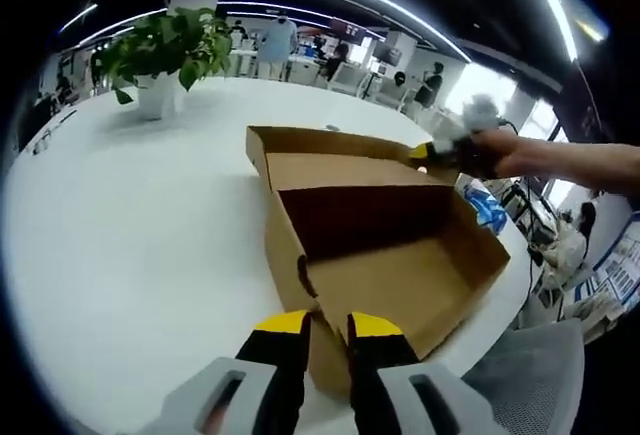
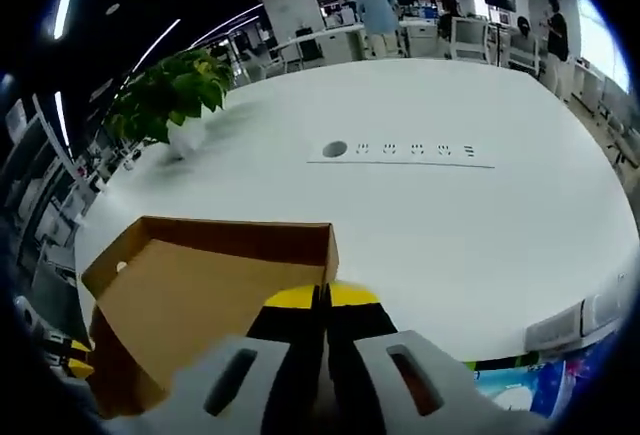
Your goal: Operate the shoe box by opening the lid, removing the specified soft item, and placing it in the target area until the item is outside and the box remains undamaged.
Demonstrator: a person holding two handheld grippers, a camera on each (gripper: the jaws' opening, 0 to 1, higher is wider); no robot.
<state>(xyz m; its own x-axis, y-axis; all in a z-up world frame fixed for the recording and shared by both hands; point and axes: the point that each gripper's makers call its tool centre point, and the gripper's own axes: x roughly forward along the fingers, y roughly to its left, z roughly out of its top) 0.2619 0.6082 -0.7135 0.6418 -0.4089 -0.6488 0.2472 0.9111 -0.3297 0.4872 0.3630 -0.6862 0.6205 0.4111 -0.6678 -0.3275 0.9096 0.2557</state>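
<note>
Cardboard shoe box (image 1: 385,255) gapes empty in the left gripper view; left gripper (image 1: 327,327) pinches its wall, right gripper (image 2: 322,300) clamps the lid (image 2: 215,285), its interior hidden there.

The right gripper (image 1: 440,152) is blurred at the lid (image 1: 330,145); shadow hides the box's (image 1: 400,275) far inside corner.
</note>
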